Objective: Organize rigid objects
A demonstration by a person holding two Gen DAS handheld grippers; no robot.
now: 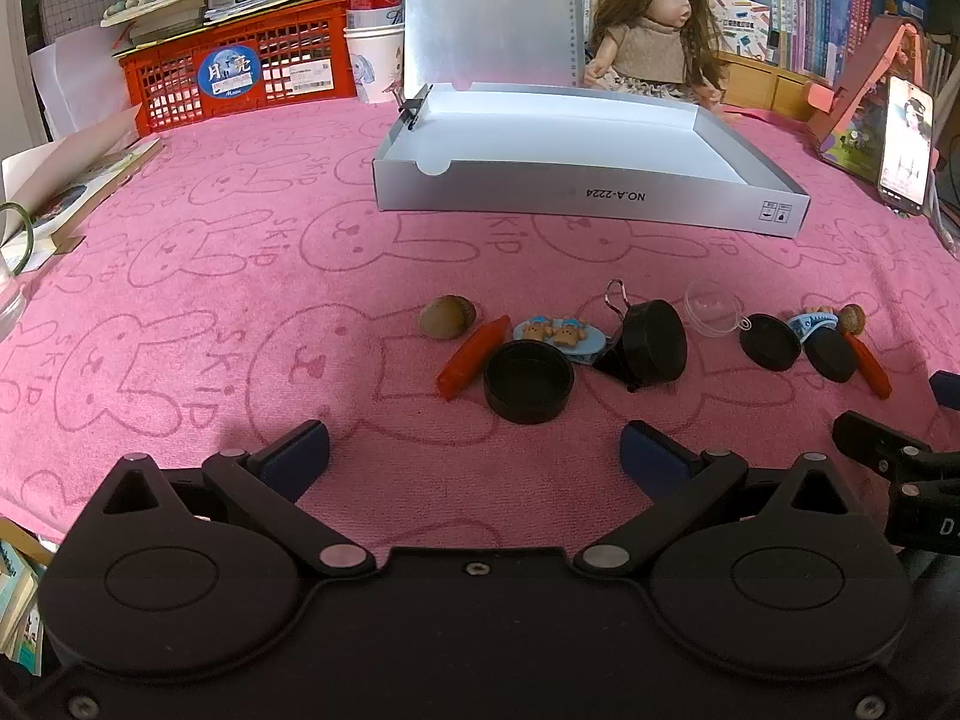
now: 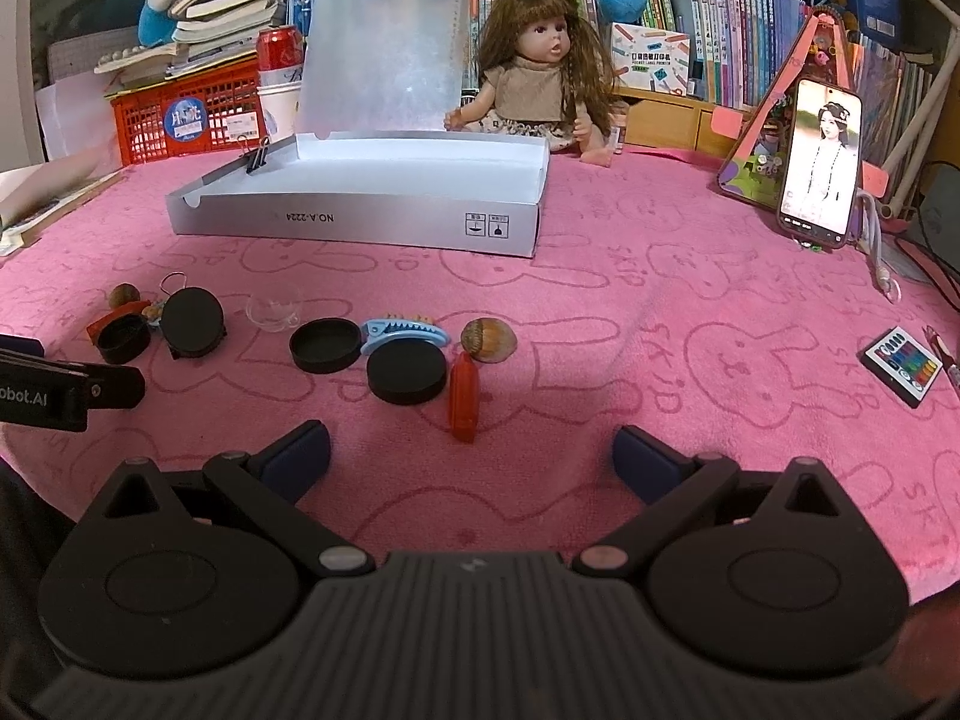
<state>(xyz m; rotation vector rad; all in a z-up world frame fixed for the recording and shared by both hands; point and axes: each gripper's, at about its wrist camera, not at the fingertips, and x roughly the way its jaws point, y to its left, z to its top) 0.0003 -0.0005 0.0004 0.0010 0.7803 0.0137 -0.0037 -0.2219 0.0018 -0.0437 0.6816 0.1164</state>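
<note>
Small items lie in a row on the pink cloth. On the left group: an acorn (image 1: 447,316), a red crayon (image 1: 472,355), a black round cup (image 1: 528,381), a blue bear plate (image 1: 558,333), a black lid on a binder clip (image 1: 653,341). On the right group: a black lid (image 2: 324,344), a black disc (image 2: 407,372), a blue hair clip (image 2: 403,331), a red crayon (image 2: 464,396), an acorn (image 2: 487,339). My left gripper (image 1: 474,456) is open, just short of the black cup. My right gripper (image 2: 471,456) is open, just short of the red crayon.
An open silver box (image 1: 585,195) with its lid upright stands behind the items; a binder clip (image 2: 257,159) sits on its left wall. A doll (image 2: 540,72), red crate (image 1: 240,75), phone (image 2: 819,162), clear dome (image 1: 711,306) and paint set (image 2: 903,365) are around.
</note>
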